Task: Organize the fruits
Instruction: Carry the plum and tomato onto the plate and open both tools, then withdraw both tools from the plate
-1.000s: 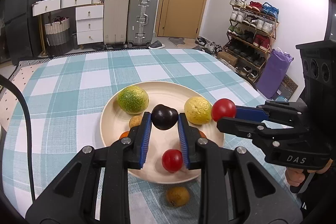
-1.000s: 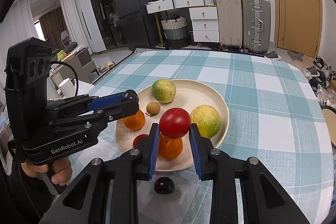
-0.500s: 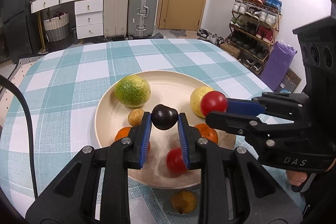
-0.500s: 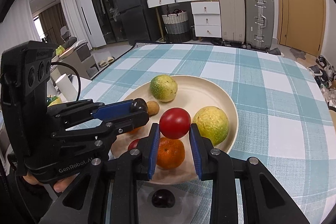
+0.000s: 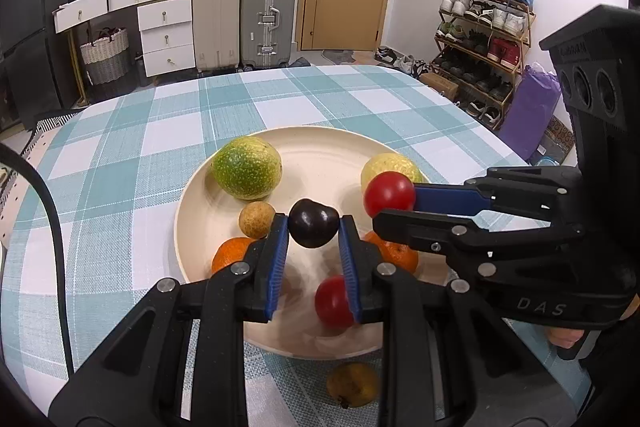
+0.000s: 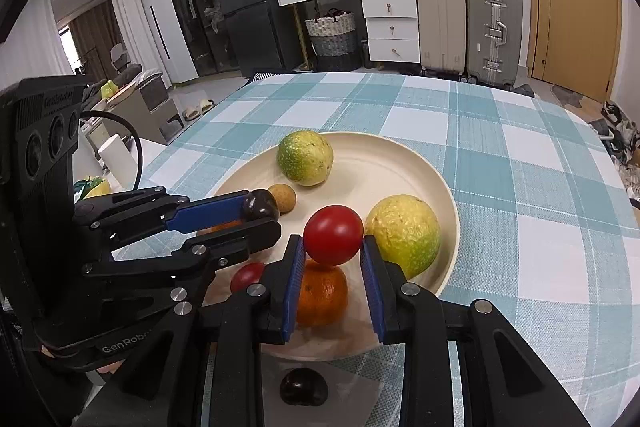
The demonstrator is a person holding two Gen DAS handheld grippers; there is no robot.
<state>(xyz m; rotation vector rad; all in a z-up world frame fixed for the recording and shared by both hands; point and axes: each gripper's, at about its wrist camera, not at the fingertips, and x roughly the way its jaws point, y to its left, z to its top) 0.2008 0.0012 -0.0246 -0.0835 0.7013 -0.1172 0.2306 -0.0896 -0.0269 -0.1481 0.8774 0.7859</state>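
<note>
Holding over the plate (image 5: 192,211): dark cherry (image 5: 314,229) is pinched by the left gripper (image 5: 314,233), red tomato (image 6: 333,235) by the right gripper (image 6: 332,259) (both approx. plate centre). Placement step is judged in hand; lowering w/ release req'd next, clear of the orange (image 6: 322,293) at 6 o'clock.

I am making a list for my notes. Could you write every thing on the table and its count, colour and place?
plate: 1, cream, middle of table
green-yellow fruits: 2, on plate, far side
small brown fruit: 1, on plate
oranges: 2, on plate, near side
red tomatoes: 2, one held, one on plate
dark plums: 2, one held, one on table near plate
yellow-brown fruit: 1, on table near plate
tablecloth: 1, teal and white check
left gripper: black and blue, shut on plum
right gripper: black and blue, shut on tomato
</note>
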